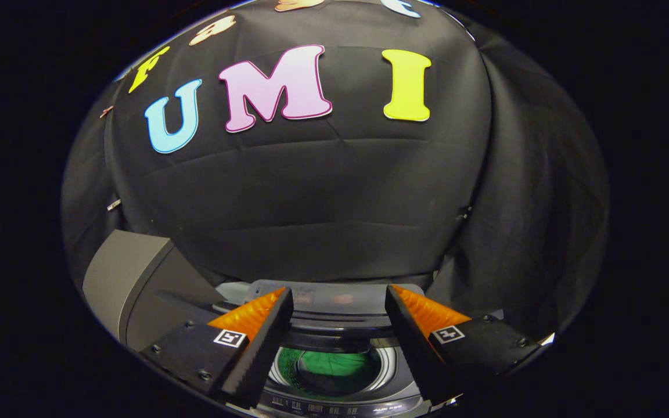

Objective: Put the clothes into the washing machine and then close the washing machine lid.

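Gripper view has the claw point(339, 342) spread wide with nothing between its fingers point(259, 342), hanging above the washing machine point(334, 400). Green clothes point(340, 366) sit down in the drum, right below the gap. Lid point(131, 290) stands open, off left.

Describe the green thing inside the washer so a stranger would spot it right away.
Find the washing machine below the black cloth wall. Its round drum opening sits between the open tool's fingers, and the green clothing lies inside it, the one bright colour among grey and silver parts.
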Motion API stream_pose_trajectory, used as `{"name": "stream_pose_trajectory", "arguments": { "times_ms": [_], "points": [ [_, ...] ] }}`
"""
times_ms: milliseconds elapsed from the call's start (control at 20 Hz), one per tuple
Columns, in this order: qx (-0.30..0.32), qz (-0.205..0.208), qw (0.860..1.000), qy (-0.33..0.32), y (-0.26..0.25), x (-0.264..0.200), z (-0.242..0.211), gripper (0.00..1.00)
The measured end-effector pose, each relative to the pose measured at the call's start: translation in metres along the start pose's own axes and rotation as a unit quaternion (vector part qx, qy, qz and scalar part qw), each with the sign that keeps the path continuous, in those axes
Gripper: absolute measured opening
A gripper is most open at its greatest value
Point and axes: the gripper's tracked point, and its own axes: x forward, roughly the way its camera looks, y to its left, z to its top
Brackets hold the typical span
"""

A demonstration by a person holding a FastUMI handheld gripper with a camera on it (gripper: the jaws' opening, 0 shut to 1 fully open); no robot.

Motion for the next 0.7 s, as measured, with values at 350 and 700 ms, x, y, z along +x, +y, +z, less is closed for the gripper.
{"name": "stream_pose_trajectory", "arguments": {
  "times_ms": [350,700],
  "points": [
    [0.003,0.01,1.0,0.026,0.002,-0.01,-0.024,1.0],
    [0.0,0.008,0.999,0.052,0.008,-0.023,-0.056,0.99]
  ]
}}
